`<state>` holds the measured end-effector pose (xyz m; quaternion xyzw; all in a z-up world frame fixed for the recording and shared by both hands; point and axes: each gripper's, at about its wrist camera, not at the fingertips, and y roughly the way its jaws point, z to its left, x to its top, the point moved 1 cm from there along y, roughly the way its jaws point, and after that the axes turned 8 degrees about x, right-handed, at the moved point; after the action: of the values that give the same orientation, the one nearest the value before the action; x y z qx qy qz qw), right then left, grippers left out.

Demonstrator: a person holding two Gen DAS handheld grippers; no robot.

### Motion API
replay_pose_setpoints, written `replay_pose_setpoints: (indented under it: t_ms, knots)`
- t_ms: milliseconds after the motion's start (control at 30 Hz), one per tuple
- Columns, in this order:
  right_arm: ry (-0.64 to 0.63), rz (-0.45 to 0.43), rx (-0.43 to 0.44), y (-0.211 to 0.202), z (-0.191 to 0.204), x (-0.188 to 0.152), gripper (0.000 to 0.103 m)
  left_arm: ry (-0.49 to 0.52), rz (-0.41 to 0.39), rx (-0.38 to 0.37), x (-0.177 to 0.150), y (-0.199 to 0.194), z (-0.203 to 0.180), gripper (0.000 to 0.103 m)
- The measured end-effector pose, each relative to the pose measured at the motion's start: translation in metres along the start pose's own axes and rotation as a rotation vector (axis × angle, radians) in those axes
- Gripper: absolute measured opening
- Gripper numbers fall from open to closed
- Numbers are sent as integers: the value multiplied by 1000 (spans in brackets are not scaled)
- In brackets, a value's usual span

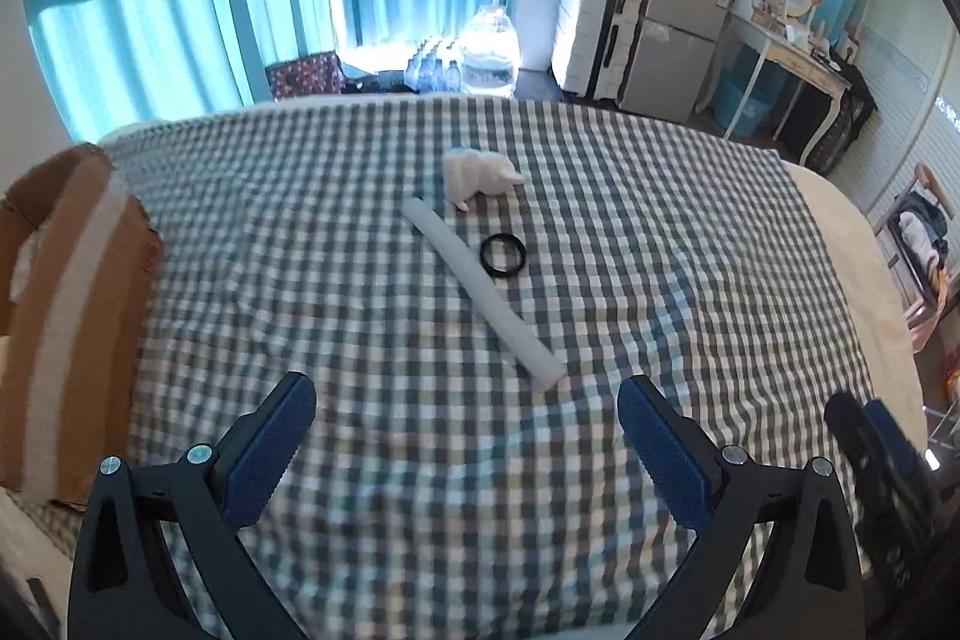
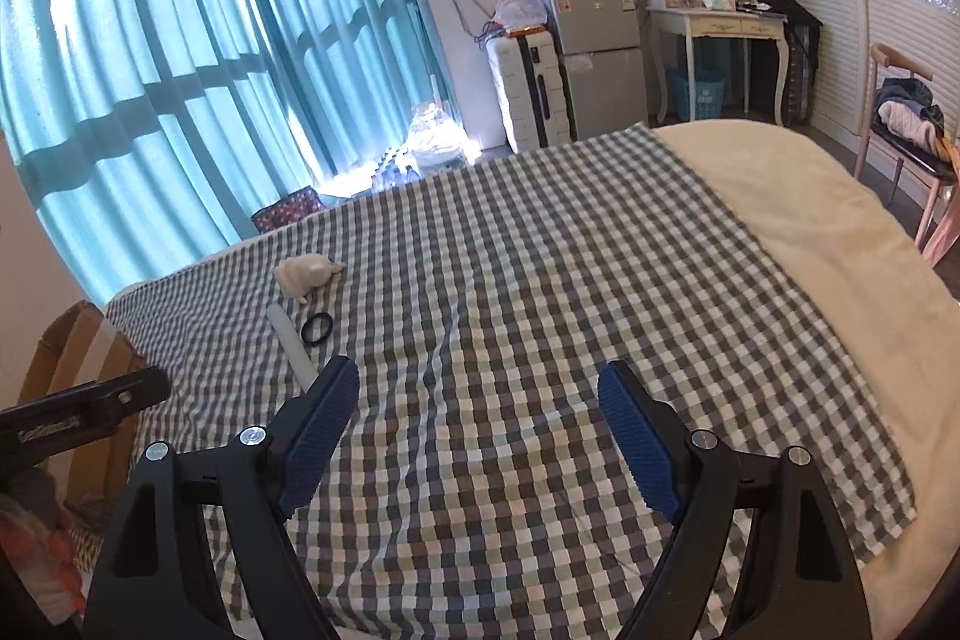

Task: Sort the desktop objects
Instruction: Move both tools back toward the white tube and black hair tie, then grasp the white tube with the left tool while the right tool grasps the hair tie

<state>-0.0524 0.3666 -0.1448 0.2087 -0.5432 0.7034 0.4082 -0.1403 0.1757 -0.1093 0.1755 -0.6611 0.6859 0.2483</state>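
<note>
Three things wait on the checked cloth spread over the bed: a long white foam tube (image 1: 483, 293) lying on a slant through the middle of my left view, a black ring (image 1: 503, 254) just beside its upper half on the right, and a small white figurine (image 1: 477, 176) near the tube's far end, toward the top centre. In my right view the same trio sits at the left middle of the frame, the tube's near end hidden behind my tool's left finger.

My left tool (image 1: 467, 415) hangs above the cloth with its jaws spread wide and nothing between them; the tube's near end lies just ahead of it. My right tool (image 2: 479, 397) is likewise wide and empty, over bare cloth well apart from the objects.

A cardboard box (image 1: 72, 316) stands at the left edge of the left view, probably where the sorted things go.

I judge the tube is the natural first pick. I should turn the left tool so its pads (image 1: 666, 451) straddle the tube across its width, close gently since foam will likely squash, and lift it without brushing the ring.
</note>
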Motion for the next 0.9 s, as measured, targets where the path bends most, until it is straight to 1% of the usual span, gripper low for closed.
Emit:
replay_pose_setpoints:
  t_ms: [67, 167, 333, 367, 400, 433, 500, 567, 600, 633, 667, 700, 733, 767, 800, 867, 900]
  knots:
    - [9, 13, 13, 9, -5, -3, 82, 2, 27, -3, 2, 22, -13, 103]
    - [31, 30, 27, 18, -14, -7, 82, 30, 71, 52, 7, 61, -34, 103]
    - [23, 39, -1, 36, -22, -9, 82, 84, 144, 87, 9, 127, -56, 103]
    - [26, 55, 4, 41, -23, -11, 82, 114, 188, 84, 6, 145, -60, 103]
    - [28, 78, 9, 48, -23, -13, 82, 121, 202, 67, 4, 155, -60, 103]
    - [27, 104, 5, 56, -22, -15, 82, 105, 162, 31, 4, 153, -54, 103]
    - [23, 143, -7, 66, -22, -18, 82, 113, 158, -11, 4, 154, -48, 103]
    - [23, 158, -14, 70, -22, -18, 82, 162, 150, -48, 2, 152, -40, 90]
    - [20, 160, -20, 70, -22, -19, 82, 181, 149, -68, 1, 148, -35, 75]
    - [13, 161, -29, 70, -21, -19, 82, 190, 149, -87, 2, 145, -29, 54]
    - [7, 162, -37, 69, -21, -18, 82, 188, 158, -121, 2, 141, -20, 44]
    - [-2, 164, -45, 68, -20, -18, 82, 171, 173, -162, 2, 139, -11, 28]
    - [-12, 165, -57, 67, -18, -18, 82, 140, 191, -202, 1, 137, 1, 15]
    - [-22, 164, -68, 65, -16, -17, 82, 131, 196, -208, 0, 134, 9, 14]
    - [-35, 157, -78, 62, -13, -16, 82, 133, 188, -196, -3, 131, 16, 13]
    - [-71, 137, -92, 60, -4, -11, 82, 179, 148, -123, -12, 121, 29, 4]
    - [-92, 129, -92, 58, 1, -9, 82, 201, 129, -78, -15, 117, 35, 3]
